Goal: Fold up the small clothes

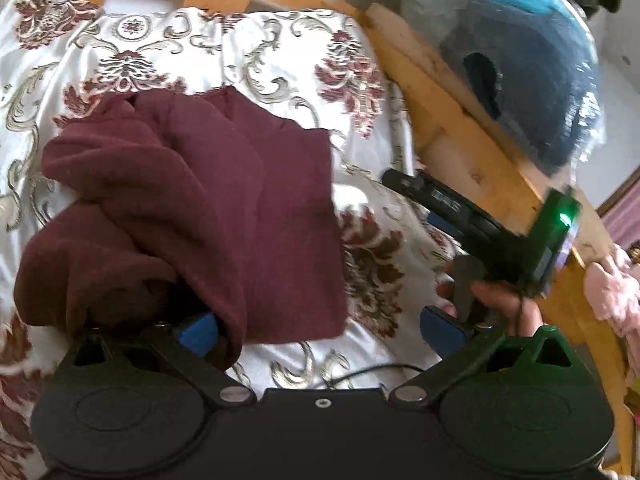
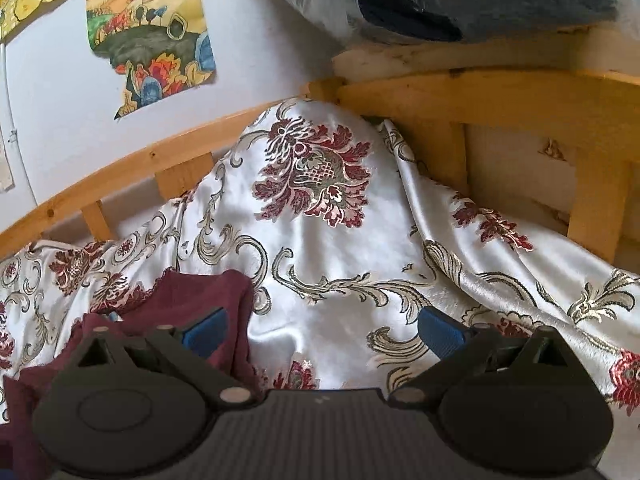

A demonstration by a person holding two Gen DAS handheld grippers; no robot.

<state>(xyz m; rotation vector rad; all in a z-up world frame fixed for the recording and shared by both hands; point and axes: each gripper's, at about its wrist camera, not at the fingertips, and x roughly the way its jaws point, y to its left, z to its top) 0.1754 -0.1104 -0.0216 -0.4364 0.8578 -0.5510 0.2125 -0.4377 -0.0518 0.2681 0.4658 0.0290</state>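
A dark maroon garment (image 1: 192,208) lies partly folded on a white satin bedspread (image 1: 248,52) with maroon flower patterns. My left gripper (image 1: 320,328) is open, its jaws wide apart; the garment's bunched near edge drapes over the left blue pad (image 1: 198,334). The right gripper (image 1: 460,216) shows at the right of the left wrist view, held by a hand (image 1: 504,304), off the garment. In the right wrist view my right gripper (image 2: 320,332) is open and empty over the bedspread (image 2: 320,232), with the garment's corner (image 2: 216,292) beside its left finger.
A wooden bed rail (image 1: 460,128) runs along the far and right sides, and shows in the right wrist view (image 2: 480,92). A blue bundle in clear plastic (image 1: 532,64) sits on the rail. Pink cloth (image 1: 612,288) lies at the right. A picture (image 2: 152,32) hangs on the wall.
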